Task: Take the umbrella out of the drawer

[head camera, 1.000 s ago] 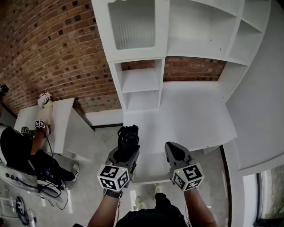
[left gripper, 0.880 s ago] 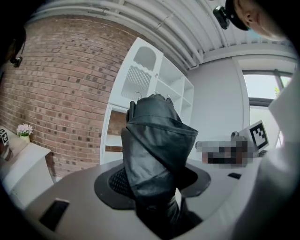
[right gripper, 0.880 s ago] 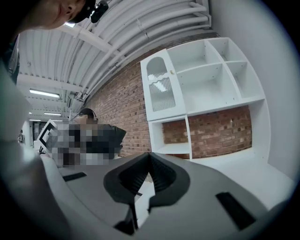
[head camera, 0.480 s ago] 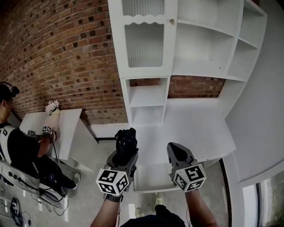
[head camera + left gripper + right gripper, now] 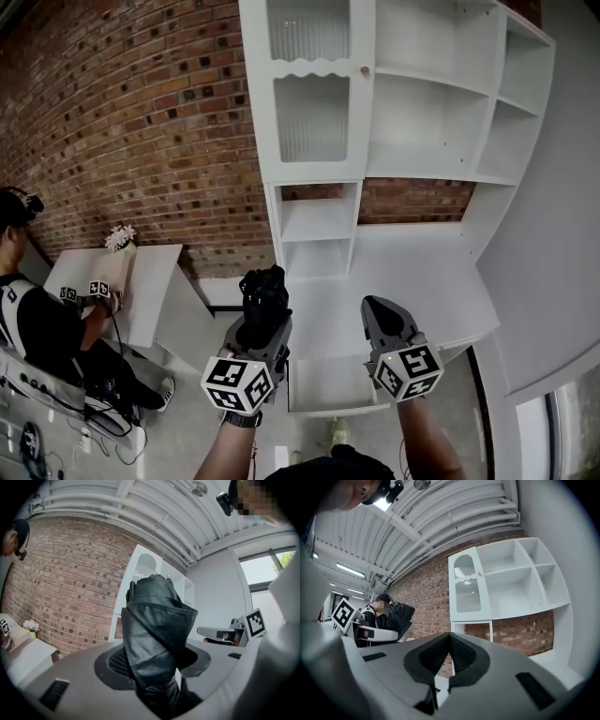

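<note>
A rough brick wall (image 5: 141, 141) is seen at 10 o'clock and a smooth white shelf unit (image 5: 431, 122) at 12, with the flat white table (image 5: 412, 272) below it. The folded black umbrella (image 5: 157, 620), creased and glossy, is clamped in the left tool (image 5: 261, 326) near the table's front edge. The right tool (image 5: 380, 309), at 5 o'clock, is closed on nothing.

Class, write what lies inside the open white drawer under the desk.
In the drawer only a bare white bottom shows. The left gripper, holding the black umbrella, and the right gripper cover its sides.
</note>
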Action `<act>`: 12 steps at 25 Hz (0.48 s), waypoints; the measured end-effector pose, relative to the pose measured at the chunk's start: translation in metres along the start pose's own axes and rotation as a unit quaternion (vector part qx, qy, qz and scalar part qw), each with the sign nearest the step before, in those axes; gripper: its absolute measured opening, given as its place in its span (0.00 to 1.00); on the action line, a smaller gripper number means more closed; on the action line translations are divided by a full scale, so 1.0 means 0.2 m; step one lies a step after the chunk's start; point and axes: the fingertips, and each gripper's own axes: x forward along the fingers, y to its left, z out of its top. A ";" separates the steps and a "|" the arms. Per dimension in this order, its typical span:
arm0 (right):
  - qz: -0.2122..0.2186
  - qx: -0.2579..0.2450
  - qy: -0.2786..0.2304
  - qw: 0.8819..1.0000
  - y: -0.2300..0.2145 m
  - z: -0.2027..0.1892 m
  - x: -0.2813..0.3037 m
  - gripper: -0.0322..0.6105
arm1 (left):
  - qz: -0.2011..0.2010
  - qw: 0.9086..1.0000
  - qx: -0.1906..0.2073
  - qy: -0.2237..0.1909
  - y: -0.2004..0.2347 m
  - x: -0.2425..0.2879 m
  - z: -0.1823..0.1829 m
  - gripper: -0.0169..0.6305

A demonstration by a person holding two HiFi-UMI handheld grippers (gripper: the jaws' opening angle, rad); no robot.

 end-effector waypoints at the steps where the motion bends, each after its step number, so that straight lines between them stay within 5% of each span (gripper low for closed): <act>1: 0.000 0.002 -0.002 1.000 0.00 0.01 0.00 0.06 | 0.000 1.000 0.001 -0.002 0.00 -0.01 0.01 0.38; 12: 0.006 -0.006 -0.007 1.000 0.05 0.04 0.00 0.06 | -0.003 1.000 0.001 -0.014 0.00 -0.05 0.05 0.38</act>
